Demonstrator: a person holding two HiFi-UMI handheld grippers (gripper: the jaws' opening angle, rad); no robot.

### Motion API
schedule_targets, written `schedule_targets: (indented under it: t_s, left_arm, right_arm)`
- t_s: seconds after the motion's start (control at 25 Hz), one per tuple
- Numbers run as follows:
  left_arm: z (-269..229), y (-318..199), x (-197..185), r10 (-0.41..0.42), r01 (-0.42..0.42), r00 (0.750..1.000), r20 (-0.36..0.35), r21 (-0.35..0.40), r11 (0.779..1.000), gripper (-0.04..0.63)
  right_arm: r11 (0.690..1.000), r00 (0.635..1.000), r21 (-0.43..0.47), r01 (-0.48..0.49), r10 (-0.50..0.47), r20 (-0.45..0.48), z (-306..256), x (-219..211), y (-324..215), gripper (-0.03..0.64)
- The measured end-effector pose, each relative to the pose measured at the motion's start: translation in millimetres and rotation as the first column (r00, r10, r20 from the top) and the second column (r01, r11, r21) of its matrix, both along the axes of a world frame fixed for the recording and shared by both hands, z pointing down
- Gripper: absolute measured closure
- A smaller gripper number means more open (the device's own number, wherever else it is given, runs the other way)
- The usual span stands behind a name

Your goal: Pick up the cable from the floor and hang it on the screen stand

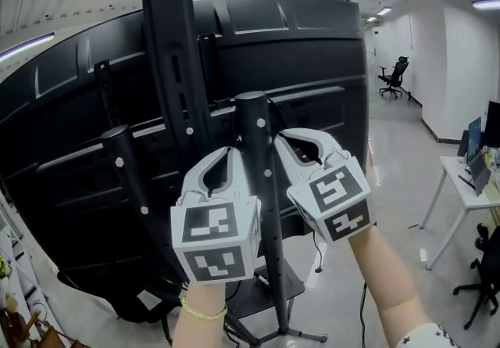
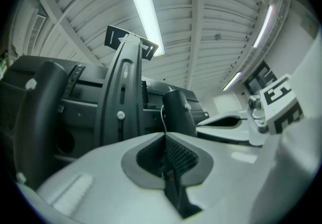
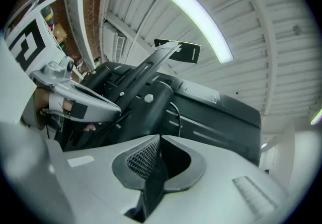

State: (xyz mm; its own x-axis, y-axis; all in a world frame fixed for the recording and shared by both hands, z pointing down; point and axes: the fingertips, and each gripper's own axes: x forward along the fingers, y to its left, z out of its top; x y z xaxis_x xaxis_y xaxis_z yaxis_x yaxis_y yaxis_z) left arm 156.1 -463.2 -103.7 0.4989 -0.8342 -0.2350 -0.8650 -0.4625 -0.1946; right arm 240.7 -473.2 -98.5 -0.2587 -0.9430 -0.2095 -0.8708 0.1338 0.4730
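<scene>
The screen stand's post (image 1: pixel 254 182) stands at frame centre, before the screen (image 1: pixel 312 57). The left gripper (image 1: pixel 231 152) sits just left of it and the right gripper (image 1: pixel 291 140) just right (a thin cable (image 2: pixel 162 117) leaves the left one's tip). A table (image 1: pixel 469 191) stands far right.

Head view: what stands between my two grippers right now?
The black round upright post of the screen stand stands between the left gripper and the right gripper, one on each side of it. The head view shows this.
</scene>
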Motion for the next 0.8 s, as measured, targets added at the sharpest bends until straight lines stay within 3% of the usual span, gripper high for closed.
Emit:
schedule_targets:
  t_s: [0.16, 0.4, 0.64, 0.8]
  left_arm:
    - [52.6, 22.8, -5.9, 0.043, -0.043, 0.999, 0.001, -0.06, 0.997, 0.588]
    - [159.8, 52.9, -29.3, 0.057, -0.058, 0.998, -0.011, -0.206, 0.977, 0.588]
    - [252.8, 68.0, -62.1, 0.031, -0.043, 0.999, -0.04, -0.336, 0.941, 0.588]
    - [282.4, 80.5, -80.3, 0.02, -0.035, 0.999, -0.046, -0.36, 0.932, 0.588]
  right_arm:
    - [0.998, 0.984, -0.049, 0.044, -0.035, 0.172, 63.7, -8.6, 25.7, 0.617]
    - [0.979, 0.947, -0.185, 0.083, -0.02, 0.32, 174.7, -35.5, 63.6, 0.617]
    - [0.95, 0.93, -0.304, 0.069, 0.049, 0.364, 259.5, -61.0, 98.0, 0.617]
    - [0.937, 0.928, -0.341, 0.072, 0.063, 0.367, 292.5, -79.4, 117.2, 0.618]
